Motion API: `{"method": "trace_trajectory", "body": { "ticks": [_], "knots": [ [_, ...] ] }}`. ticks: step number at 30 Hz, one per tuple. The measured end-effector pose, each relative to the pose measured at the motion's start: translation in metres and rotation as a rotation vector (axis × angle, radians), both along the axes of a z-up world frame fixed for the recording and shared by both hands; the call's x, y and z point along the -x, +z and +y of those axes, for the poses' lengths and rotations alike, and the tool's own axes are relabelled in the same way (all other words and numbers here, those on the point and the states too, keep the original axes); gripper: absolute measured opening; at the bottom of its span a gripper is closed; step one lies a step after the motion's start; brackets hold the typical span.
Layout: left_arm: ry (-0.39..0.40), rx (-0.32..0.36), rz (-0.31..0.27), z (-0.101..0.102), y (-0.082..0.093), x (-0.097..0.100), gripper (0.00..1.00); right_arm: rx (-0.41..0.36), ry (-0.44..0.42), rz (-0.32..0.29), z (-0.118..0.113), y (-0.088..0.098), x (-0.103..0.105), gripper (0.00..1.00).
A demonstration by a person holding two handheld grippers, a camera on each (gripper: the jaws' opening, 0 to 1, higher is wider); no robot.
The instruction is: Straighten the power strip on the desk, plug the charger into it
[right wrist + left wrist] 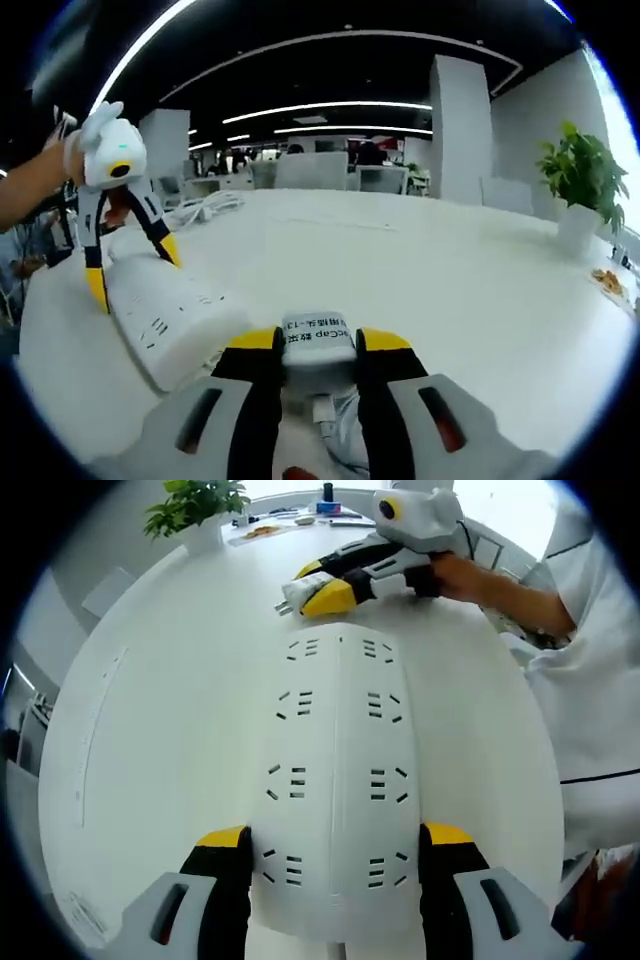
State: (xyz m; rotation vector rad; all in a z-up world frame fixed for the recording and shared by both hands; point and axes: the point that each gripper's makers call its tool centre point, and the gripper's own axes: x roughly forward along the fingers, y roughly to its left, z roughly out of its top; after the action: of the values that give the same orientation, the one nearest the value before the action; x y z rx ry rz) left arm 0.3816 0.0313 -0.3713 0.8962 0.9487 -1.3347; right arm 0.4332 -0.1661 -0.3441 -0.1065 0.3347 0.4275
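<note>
A white power strip [340, 730] lies on the white desk [150, 730] and runs away from me, showing several sockets. My left gripper [335, 835] is shut on its near end, one jaw pressed against each long side. In the right gripper view the same gripper [133, 272] straddles the strip [170, 320] at the left. My right gripper [318, 345] is shut on a white charger [318, 330] with a printed label. In the left gripper view it [322, 584] holds the charger [300, 590] just past the strip's far end, metal prongs pointing left.
A potted plant [195, 505] and small items [300, 515] stand at the desk's far edge. A person's arm [500, 585] and white shirt are on the right. A coil of white cable [210, 208] lies behind the strip. Open desk stretches to the right [480, 280].
</note>
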Motion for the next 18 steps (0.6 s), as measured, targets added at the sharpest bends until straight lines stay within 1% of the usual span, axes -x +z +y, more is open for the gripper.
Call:
{"method": "trace_trajectory", "body": {
  "ticks": [1, 2, 4, 5, 6, 7, 9, 10, 11, 12, 13, 14, 15, 16, 18],
  "knots": [
    [0.001, 0.002, 0.001, -0.001, 0.0, 0.001, 0.68, 0.011, 0.009, 0.026, -0.001, 0.0, 0.003, 0.27],
    [0.001, 0.004, 0.003, 0.0, 0.0, 0.0, 0.68, 0.009, 0.015, 0.039, -0.001, 0.004, 0.004, 0.27],
    [0.002, 0.006, 0.003, 0.0, 0.0, -0.001, 0.68, -0.026, 0.065, 0.054, 0.005, 0.017, 0.01, 0.27],
    [0.002, 0.006, 0.002, 0.0, 0.001, 0.0, 0.68, -0.043, 0.098, 0.077, 0.007, 0.026, 0.015, 0.27],
    [0.003, 0.006, 0.003, 0.0, 0.0, -0.004, 0.68, -0.038, 0.133, 0.073, 0.011, 0.037, 0.018, 0.27],
    [0.002, 0.006, 0.004, 0.0, 0.0, -0.004, 0.68, -0.013, 0.171, 0.066, 0.016, 0.048, 0.023, 0.27],
    [0.002, 0.004, 0.004, 0.0, 0.001, -0.002, 0.68, 0.007, 0.258, 0.13, 0.031, 0.06, 0.038, 0.27],
    [0.002, 0.004, 0.004, 0.001, 0.001, -0.001, 0.68, -0.005, 0.292, 0.165, 0.038, 0.063, 0.044, 0.27],
    [0.002, 0.003, 0.003, 0.001, 0.001, 0.0, 0.68, -0.011, 0.303, 0.183, 0.04, 0.063, 0.046, 0.27],
    [0.001, 0.002, 0.004, 0.001, 0.001, 0.001, 0.68, -0.045, 0.342, 0.271, 0.051, 0.06, 0.055, 0.27],
    [0.002, 0.002, 0.004, 0.001, 0.001, 0.002, 0.68, -0.057, 0.363, 0.324, 0.058, 0.057, 0.062, 0.27],
    [0.002, 0.002, 0.004, 0.001, 0.001, 0.0, 0.68, -0.077, 0.366, 0.376, 0.063, 0.054, 0.066, 0.27],
    [0.003, 0.002, 0.004, 0.001, 0.001, 0.0, 0.68, -0.083, 0.365, 0.424, 0.063, 0.045, 0.064, 0.27],
    [0.003, 0.003, 0.004, 0.002, 0.001, 0.0, 0.68, -0.064, 0.377, 0.443, 0.065, 0.041, 0.065, 0.27],
    [0.006, 0.004, 0.004, 0.002, 0.001, 0.001, 0.68, -0.012, 0.339, 0.47, 0.063, 0.029, 0.059, 0.27]
  ]
}}
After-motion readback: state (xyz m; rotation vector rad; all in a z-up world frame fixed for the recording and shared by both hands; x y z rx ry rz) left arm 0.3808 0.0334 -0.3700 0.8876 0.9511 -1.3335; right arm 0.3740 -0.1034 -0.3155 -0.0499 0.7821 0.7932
